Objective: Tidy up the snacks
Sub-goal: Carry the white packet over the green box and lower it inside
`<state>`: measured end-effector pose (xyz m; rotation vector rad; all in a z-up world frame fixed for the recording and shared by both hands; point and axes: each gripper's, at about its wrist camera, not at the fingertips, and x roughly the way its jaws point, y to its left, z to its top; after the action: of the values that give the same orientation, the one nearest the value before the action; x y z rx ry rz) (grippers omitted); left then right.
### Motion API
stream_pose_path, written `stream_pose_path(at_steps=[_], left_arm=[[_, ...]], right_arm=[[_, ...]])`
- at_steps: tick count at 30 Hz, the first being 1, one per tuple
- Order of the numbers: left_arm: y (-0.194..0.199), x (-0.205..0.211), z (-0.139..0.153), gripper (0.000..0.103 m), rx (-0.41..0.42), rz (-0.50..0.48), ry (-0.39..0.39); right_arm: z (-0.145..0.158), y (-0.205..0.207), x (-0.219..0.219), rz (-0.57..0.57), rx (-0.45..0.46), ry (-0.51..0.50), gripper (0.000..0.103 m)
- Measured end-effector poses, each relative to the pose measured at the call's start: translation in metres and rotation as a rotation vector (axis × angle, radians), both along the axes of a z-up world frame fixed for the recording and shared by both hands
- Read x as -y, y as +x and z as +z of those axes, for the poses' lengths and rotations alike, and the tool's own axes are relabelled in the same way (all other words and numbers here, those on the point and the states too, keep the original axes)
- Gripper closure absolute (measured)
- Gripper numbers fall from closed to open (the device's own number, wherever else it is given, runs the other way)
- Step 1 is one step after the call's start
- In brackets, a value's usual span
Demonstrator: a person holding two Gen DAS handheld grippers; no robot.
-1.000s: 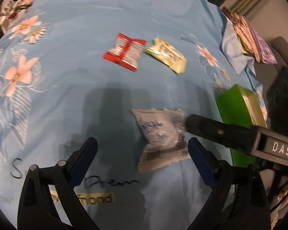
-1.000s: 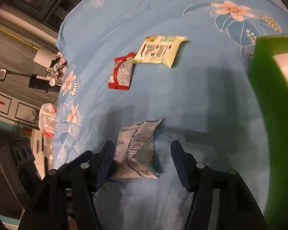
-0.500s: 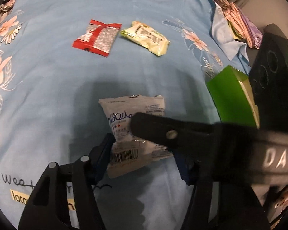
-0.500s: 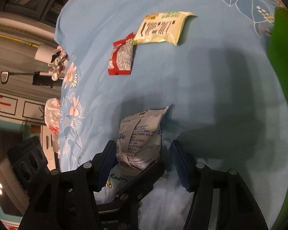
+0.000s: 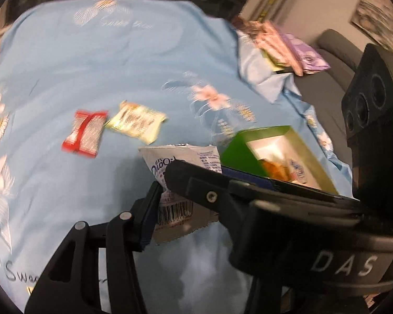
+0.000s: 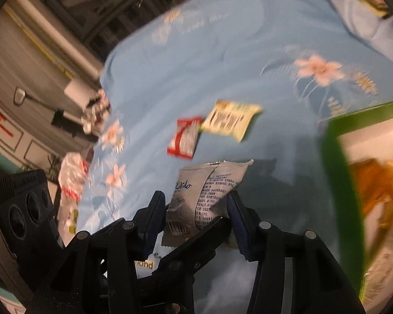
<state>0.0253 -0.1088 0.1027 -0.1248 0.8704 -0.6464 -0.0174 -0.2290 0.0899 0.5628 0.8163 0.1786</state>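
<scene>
The white snack packet point(image 5: 180, 162) is being gripped by both grippers at once and is being carried clear of the blue floral cloth point(image 5: 118, 65), just beside the open green box point(image 5: 238, 146). The left gripper point(image 5: 170, 196) is clenched on the packet's lower barcode end; its jaws have just been closing, with the packet between them. The right gripper point(image 6: 196, 209) is likewise clenched across the packet's printed body, its jaws also having just been closing.

For the step to be done well, the packet is judged best kept level and taut between the two grips while it is being brought over the box, both pairs of fingers being released only once it is over the opening. A crushed or torn packet is being risked if the two hands are pulled apart.

In the left wrist view, a stack of pink and purple packs point(image 5: 283, 44) at the far right corner of the bed is being shown whole, and the box is being seen entire. In the right wrist view, the orange contents point(image 6: 377, 183) of the box are being shown larger. The red packet point(image 6: 184, 138) and yellow-green packet point(image 6: 230, 123) are being shown in both, touching at their corners.
</scene>
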Motion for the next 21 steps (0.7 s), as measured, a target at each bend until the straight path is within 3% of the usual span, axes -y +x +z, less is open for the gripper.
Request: stream_pose_path(at_steps=[8,21], left_arm=[[-0.002,0.063,0.02,0.054,0.081,-0.163,-0.008],[-0.004,0.143,0.016,0.053,0.018,-0.363,-0.048]], right_arm=[[0.015,-0.036,0.063,-0.188,0.086,0.034,0.051],[0.006,-0.073,0.132,-0.437,0.076,0.103,0.051]])
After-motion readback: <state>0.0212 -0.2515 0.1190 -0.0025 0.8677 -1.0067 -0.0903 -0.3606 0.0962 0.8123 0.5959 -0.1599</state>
